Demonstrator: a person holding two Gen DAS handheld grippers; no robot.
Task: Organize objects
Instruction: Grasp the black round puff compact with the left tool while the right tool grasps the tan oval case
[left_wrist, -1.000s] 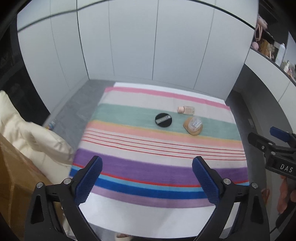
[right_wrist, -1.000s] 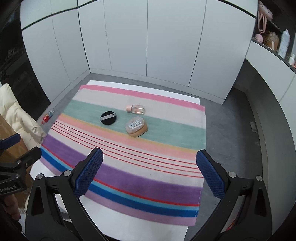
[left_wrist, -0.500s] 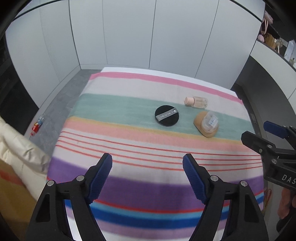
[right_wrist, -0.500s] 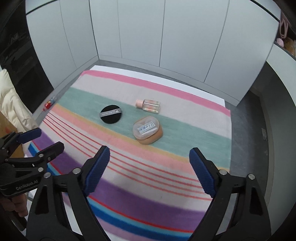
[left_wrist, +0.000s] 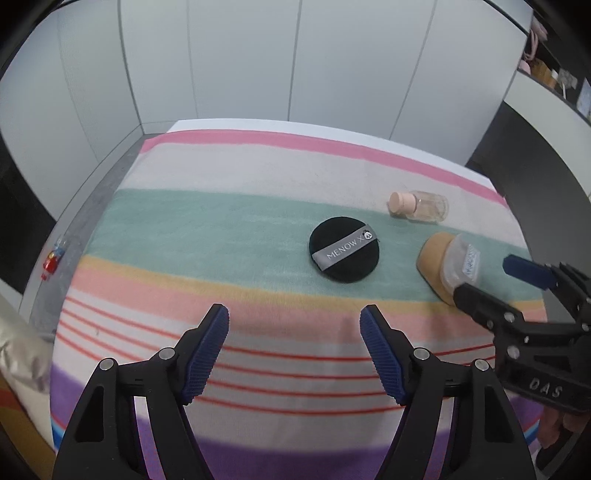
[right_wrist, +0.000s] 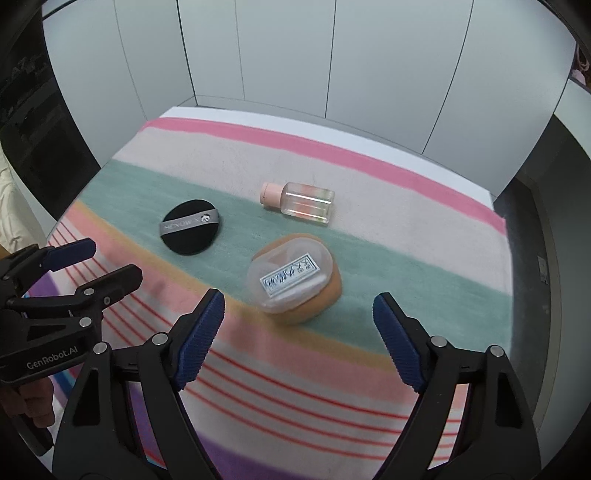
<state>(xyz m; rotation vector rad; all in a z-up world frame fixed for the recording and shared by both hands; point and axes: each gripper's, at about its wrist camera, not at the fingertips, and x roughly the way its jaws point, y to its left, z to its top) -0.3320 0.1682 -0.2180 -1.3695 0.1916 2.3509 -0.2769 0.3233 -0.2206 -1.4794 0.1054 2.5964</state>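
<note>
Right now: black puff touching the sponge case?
Apart. The right wrist view shows a strip of green-striped cloth between the black puff and the sponge case.

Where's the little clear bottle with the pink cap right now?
In the right wrist view, the bottle lies on its side on the striped cloth, just beyond the sponge case and right of the black puff.

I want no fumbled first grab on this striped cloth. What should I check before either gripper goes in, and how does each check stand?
1. Left gripper open, holding nothing: ok.
2. Right gripper open, holding nothing: ok.
3. Black puff flat, apart from its neighbours: ok.
4. Clear-lidded sponge case ahead of the right gripper, unobstructed: ok.
5. Bottle on its side, pink cap on: ok; may roll.
6. Where the items should go: cannot tell.
</note>
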